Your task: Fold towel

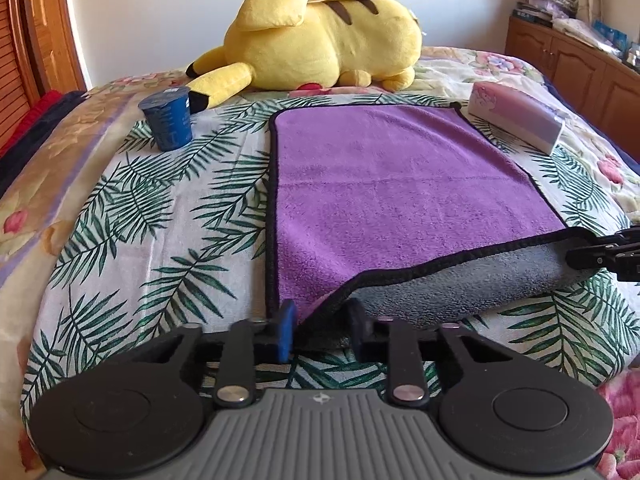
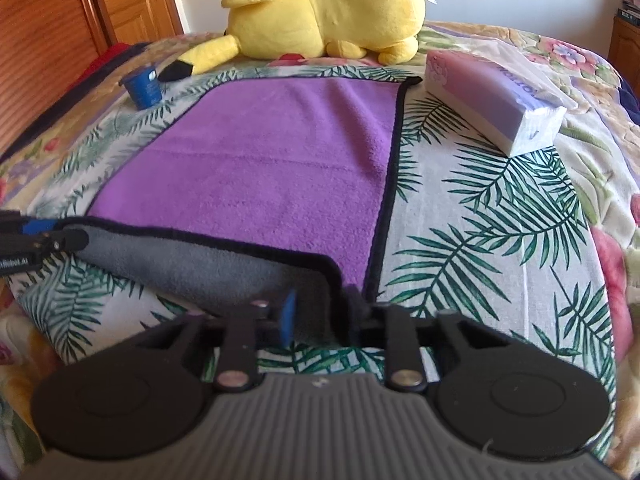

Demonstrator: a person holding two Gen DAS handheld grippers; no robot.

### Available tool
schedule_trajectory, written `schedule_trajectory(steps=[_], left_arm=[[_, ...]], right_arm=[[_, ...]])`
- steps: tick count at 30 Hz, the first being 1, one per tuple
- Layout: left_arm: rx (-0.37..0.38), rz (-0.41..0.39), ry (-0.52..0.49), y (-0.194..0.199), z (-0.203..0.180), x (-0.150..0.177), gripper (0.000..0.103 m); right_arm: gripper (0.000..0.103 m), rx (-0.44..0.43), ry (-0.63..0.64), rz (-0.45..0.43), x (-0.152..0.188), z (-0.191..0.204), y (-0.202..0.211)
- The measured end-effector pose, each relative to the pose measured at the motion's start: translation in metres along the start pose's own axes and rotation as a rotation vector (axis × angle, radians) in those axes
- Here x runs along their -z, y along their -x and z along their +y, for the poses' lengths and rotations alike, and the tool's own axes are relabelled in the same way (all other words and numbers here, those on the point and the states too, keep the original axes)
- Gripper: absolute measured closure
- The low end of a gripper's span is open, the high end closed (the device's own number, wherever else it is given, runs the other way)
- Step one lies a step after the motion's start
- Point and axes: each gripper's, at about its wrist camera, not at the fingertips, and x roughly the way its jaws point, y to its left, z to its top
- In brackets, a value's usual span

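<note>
- A purple towel [image 1: 400, 184] with a black hem and a grey underside lies spread on a bed [image 1: 132, 216] covered in a palm-leaf print.
- The towel's long axis runs straight away from both cameras, toward a yellow plush [image 1: 320, 36] at the far end of the bed.
- The near edge of the towel is lifted and turned back a little, so a band of grey underside shows across the front.
- The left hand-held gripper [image 1: 320, 328] pinches the near left corner of the towel; the hem passes between its blue pad and black pad.
- The right hand-held gripper [image 2: 320, 316] pinches the near right corner the same way, with cloth bunched between its pads.
- Each gripper is visible at the side of the other's view, well apart, with the raised edge stretched between them.
- Both hands are equally near; the rest of the towel lies ahead of them, flat and smooth.
- A blue cup [image 1: 168, 120] stands beside the far left corner; a tissue pack [image 2: 496, 104] lies beside the far right corner, close to the hem.
- Judging from this, the first fold is just starting: the held edge would need carrying forward along the long axis to meet the far edge.
- The cup and the pack stand close to where the corners would land.
</note>
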Motion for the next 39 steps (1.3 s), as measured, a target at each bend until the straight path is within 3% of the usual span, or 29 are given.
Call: schedule_trajectory(steps=[5, 6, 10, 27, 39], left_arm=[[0.006, -0.015, -0.023, 0.002, -0.004, 0.000, 0.103], [0.008, -0.017, -0.021, 0.003, -0.004, 0.000, 0.103], [0.018, -0.030, -0.008, 0.006, -0.002, -0.003, 0.103], [0.055, -0.179, 0.005, 0.041, -0.010, -0.019, 0.103], [0.054, -0.210, 0.007, 0.047, -0.010, -0.023, 0.103]], right_arm=[[0.086, -0.013, 0.018, 0.001, 0.000, 0.000, 0.000], [0.094, -0.015, 0.026, 0.000, 0.001, 0.001, 0.000], [0.099, 0.002, 0.048, -0.016, 0.000, 0.003, 0.002], [0.099, 0.011, 0.015, -0.178, -0.010, -0.002, 0.022], [0.099, 0.011, 0.041, -0.270, -0.012, 0.004, 0.032]])
